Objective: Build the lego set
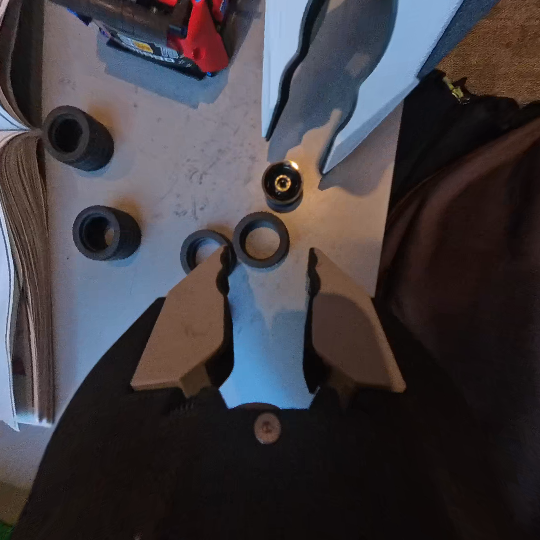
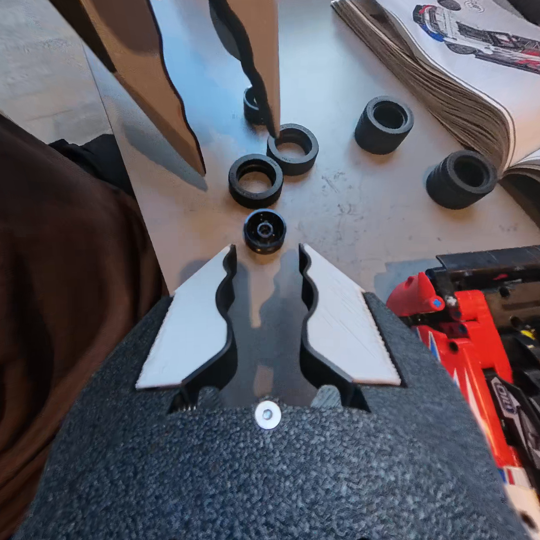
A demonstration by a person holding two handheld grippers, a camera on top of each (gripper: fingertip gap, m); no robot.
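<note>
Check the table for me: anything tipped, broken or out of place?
Nothing stands out. The rim and two narrow tyres lie flat, two wide tyres lie tilted near the manual. Both grippers are open and empty.

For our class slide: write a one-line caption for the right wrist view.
Open right gripper faces a black wheel hub, beyond it two thin tyres on the table.

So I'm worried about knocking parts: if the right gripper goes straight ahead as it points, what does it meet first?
Probably the black wheel hub, just beyond the open right gripper; the flat tyre lies behind it.
</note>
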